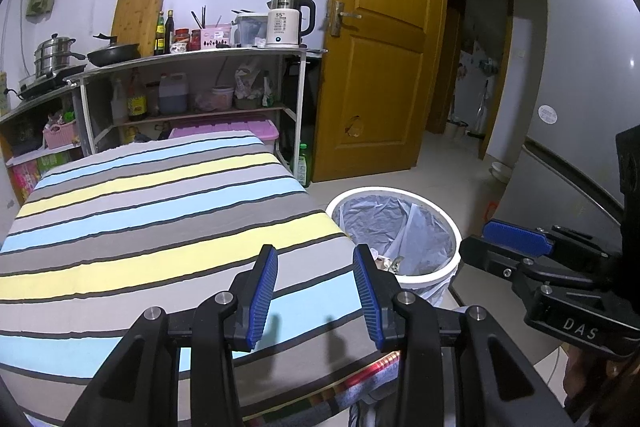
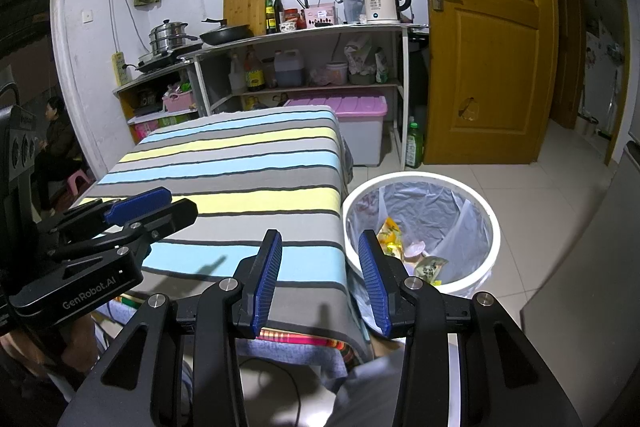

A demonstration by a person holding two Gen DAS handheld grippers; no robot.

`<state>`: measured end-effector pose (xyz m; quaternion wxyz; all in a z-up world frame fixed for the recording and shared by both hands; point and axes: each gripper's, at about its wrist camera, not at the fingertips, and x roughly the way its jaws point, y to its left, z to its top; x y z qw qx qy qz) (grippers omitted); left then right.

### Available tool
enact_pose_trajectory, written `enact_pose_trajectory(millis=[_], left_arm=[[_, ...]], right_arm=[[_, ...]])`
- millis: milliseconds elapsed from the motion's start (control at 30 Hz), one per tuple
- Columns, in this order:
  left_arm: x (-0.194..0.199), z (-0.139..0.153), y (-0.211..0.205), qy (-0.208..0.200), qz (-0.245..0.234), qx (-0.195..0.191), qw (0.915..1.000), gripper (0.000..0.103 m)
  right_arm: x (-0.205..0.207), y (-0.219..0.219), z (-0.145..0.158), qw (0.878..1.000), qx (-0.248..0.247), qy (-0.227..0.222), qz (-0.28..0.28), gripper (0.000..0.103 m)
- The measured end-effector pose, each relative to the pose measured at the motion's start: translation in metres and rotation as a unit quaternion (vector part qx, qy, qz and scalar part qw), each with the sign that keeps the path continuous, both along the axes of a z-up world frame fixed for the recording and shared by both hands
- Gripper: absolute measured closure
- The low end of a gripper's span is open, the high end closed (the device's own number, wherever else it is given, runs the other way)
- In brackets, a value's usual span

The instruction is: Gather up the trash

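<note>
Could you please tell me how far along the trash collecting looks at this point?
It looks nearly or fully done. Wrappers already lie inside the lined white bin beside the table. Nothing is in hand: the left claw and right claw are both open and empty. The striped tablecloth shows no trash left to pick up.

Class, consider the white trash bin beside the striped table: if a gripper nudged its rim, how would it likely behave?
The white trash bin holds only a few wrappers, so it probably slides easily. Its thin bag liner looks floppy and would likely crumple.
</note>
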<state>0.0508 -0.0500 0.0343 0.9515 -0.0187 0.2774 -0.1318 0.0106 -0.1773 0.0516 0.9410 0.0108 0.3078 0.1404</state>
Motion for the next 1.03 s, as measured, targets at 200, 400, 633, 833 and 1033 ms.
enact_pose_trajectory(millis=[200, 400, 633, 833, 1033], left_arm=[[0.0006, -0.0004, -0.0015, 0.0, -0.001, 0.002, 1.0, 0.064], [0.0011, -0.0011, 0.0002, -0.001, 0.0, 0.004, 1.0, 0.064], [-0.0004, -0.0021, -0.0048, -0.003, 0.004, 0.009, 1.0, 0.064], [0.0016, -0.0041, -0.0055, 0.0, 0.011, 0.002, 0.9999, 0.064], [0.0026, -0.0049, -0.005, 0.0, 0.011, 0.002, 0.9999, 0.064]], right_arm=[[-0.0006, 0.0, -0.0012, 1.0, -0.001, 0.0, 0.001, 0.062], [-0.0004, 0.0003, -0.0012, 1.0, -0.001, 0.001, 0.001, 0.062], [-0.0002, 0.0002, -0.0037, 1.0, -0.001, 0.002, 0.002, 0.062], [0.0006, 0.0003, -0.0044, 1.0, -0.001, 0.002, 0.003, 0.062], [0.0008, 0.0004, -0.0043, 1.0, -0.001, 0.003, 0.002, 0.062]])
